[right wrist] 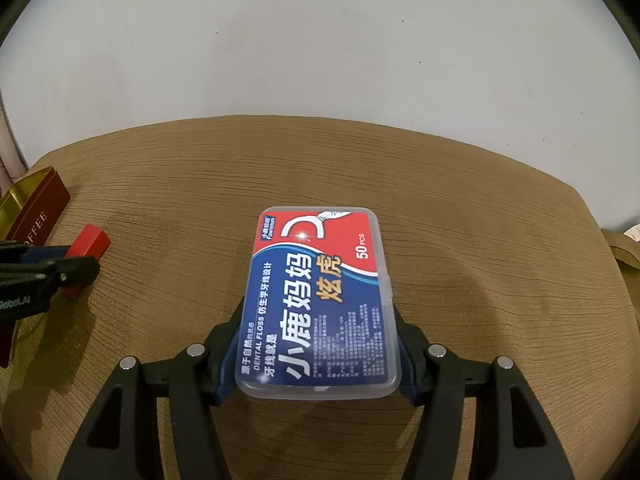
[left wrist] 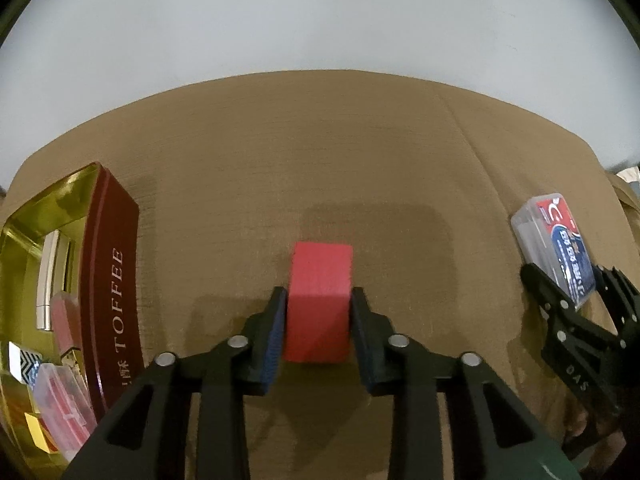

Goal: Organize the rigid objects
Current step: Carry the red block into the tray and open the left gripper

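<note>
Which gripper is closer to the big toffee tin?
Left. The left gripper, holding the red block, sits just beside the toffee tin. The right gripper, clamping the dental floss box, is farther across the table.

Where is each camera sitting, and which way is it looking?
Left wrist: sits on the left tool, looking down along its fingers at the small red block it grips; the right tool shows too.
Right wrist: sits on the right tool, looking down at the clear plastic dental floss box it grips; the left tool shows too.
Shared: brown table, dark red toffee tin, both held things.
</note>
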`<state>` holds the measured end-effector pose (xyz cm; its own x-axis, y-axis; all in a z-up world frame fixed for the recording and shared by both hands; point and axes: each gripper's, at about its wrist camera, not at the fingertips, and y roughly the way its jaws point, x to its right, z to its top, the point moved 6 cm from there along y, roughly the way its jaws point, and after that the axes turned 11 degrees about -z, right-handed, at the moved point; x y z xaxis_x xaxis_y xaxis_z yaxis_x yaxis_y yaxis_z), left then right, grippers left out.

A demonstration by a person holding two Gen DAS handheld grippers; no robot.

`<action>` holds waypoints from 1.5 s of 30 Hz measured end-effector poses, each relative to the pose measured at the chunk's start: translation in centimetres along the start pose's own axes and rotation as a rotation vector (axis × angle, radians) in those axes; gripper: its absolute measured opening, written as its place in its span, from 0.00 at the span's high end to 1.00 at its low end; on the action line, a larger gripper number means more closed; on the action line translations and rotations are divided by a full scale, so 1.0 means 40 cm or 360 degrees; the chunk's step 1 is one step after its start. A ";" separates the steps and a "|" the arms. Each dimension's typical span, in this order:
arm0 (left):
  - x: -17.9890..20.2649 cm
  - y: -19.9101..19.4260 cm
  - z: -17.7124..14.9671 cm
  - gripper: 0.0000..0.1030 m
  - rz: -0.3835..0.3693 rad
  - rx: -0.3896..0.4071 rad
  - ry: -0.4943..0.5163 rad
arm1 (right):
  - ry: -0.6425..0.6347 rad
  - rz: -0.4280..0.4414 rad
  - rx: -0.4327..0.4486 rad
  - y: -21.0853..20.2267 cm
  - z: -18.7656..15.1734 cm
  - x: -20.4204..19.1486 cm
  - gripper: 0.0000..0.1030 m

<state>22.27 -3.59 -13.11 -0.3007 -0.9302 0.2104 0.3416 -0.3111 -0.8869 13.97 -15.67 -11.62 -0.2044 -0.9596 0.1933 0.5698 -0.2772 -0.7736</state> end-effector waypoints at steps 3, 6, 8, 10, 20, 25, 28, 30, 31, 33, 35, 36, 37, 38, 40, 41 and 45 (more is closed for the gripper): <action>0.008 -0.013 -0.023 0.75 0.0008 0.0007 0.0006 | 0.0002 0.0000 0.0000 0.000 -0.001 0.000 0.40; 0.026 -0.040 -0.053 0.75 -0.0008 0.0023 -0.0019 | 0.0002 0.0000 0.0000 -0.001 -0.001 -0.001 0.40; 0.030 -0.066 -0.060 0.75 -0.0024 0.0034 -0.0022 | 0.0003 -0.0001 0.0000 -0.002 -0.001 -0.001 0.40; 0.027 -0.083 -0.047 0.75 -0.0003 0.0039 -0.0010 | 0.0004 0.0000 0.0000 -0.001 -0.001 -0.001 0.40; 0.015 -0.208 -0.050 0.75 0.0027 0.0105 0.0009 | 0.0006 0.0001 0.0000 -0.001 -0.002 0.000 0.40; -0.039 -0.270 -0.058 0.75 0.0059 0.0132 -0.0063 | 0.0007 0.0001 0.0000 -0.001 -0.002 0.001 0.40; -0.085 -0.307 -0.060 0.75 0.0093 0.0150 -0.0115 | 0.0007 0.0000 0.0000 0.000 -0.002 0.001 0.40; -0.151 -0.320 -0.058 0.75 0.0111 0.0162 -0.0163 | 0.0007 0.0001 0.0000 -0.001 -0.003 0.002 0.40; -0.169 -0.327 -0.062 0.75 0.0122 0.0166 -0.0172 | 0.0006 0.0000 0.0000 -0.001 -0.003 0.001 0.40; -0.210 -0.342 -0.071 0.75 0.0156 0.0178 -0.0192 | 0.0008 0.0001 -0.0001 -0.001 -0.003 0.001 0.40; -0.252 -0.352 -0.075 0.75 0.0186 0.0186 -0.0224 | 0.0008 0.0001 0.0000 -0.002 -0.003 0.002 0.40; -0.273 -0.358 -0.076 0.75 0.0196 0.0187 -0.0242 | 0.0009 0.0002 -0.0001 -0.002 -0.003 0.002 0.40; -0.296 -0.359 -0.076 0.75 0.0208 0.0184 -0.0268 | 0.0008 0.0000 0.0000 -0.002 -0.003 0.002 0.40; -0.315 -0.359 -0.075 0.75 0.0212 0.0184 -0.0291 | 0.0006 -0.0002 0.0000 -0.003 -0.003 0.001 0.40; -0.347 -0.359 -0.076 0.75 0.0230 0.0182 -0.0340 | 0.0008 -0.0001 0.0000 -0.002 -0.003 0.001 0.40; -0.367 -0.360 -0.077 0.75 0.0241 0.0183 -0.0364 | 0.0007 -0.0001 0.0000 -0.001 -0.003 0.001 0.40; -0.425 -0.346 -0.077 0.75 0.0276 0.0174 -0.0412 | 0.0010 -0.0002 -0.0001 -0.002 -0.003 0.001 0.40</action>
<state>19.90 17.12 -5.67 0.0017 -0.9854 0.1701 0.4660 -0.1498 -0.8720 13.80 -15.68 -11.63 -0.2101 -0.9589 0.1908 0.5688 -0.2786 -0.7739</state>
